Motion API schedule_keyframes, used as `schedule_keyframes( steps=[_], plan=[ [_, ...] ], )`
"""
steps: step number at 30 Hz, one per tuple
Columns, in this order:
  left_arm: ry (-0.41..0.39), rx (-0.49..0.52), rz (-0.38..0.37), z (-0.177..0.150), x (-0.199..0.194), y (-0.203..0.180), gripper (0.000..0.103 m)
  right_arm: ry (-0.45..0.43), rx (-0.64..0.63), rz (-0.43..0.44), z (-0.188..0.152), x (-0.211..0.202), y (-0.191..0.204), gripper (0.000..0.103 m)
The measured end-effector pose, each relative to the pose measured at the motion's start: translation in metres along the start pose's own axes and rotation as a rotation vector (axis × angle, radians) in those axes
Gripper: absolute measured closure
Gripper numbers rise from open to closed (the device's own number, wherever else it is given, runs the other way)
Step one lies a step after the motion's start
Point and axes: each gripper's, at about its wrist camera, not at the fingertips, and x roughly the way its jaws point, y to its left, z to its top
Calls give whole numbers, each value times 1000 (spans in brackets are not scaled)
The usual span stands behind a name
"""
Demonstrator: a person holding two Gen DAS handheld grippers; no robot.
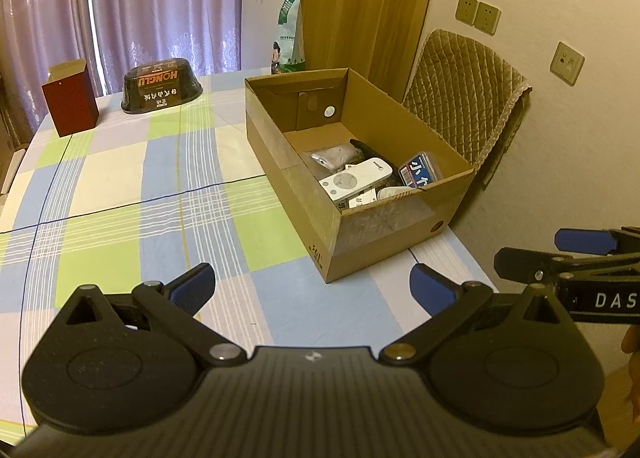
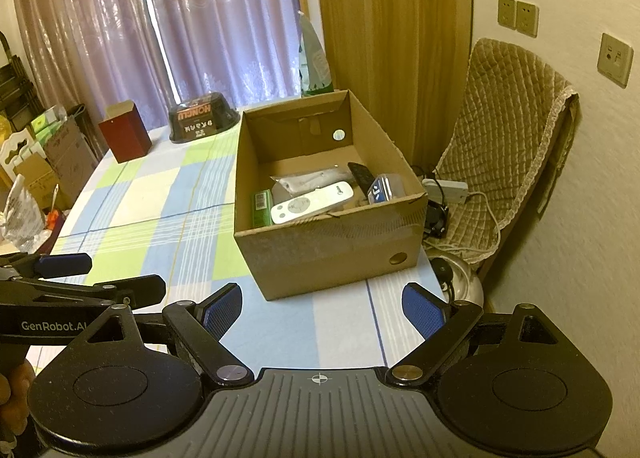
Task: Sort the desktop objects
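- Two grippers are ours, and beneath them lies the biggest thing in view, the checked tablecloth (image 1: 120, 194).
- Next comes the cardboard box (image 2: 320, 258), standing open near the table's right edge.
- Our left gripper (image 1: 312, 286) and right gripper (image 2: 322, 310) both hover wide apart, holding nothing, just short of the box.
- Inside the box rest the white remote (image 2: 312, 202), a black remote (image 2: 358, 172) and a blue case (image 1: 420, 170).
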Motion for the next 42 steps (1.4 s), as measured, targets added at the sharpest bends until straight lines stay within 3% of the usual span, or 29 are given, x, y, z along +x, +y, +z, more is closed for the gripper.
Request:
schedule_keyframes(
  steps=[42],
  plan=[
    [-1,7,-13,-4,1,-1,1,12,-4,-1,2,5,-3,13]
  ],
)
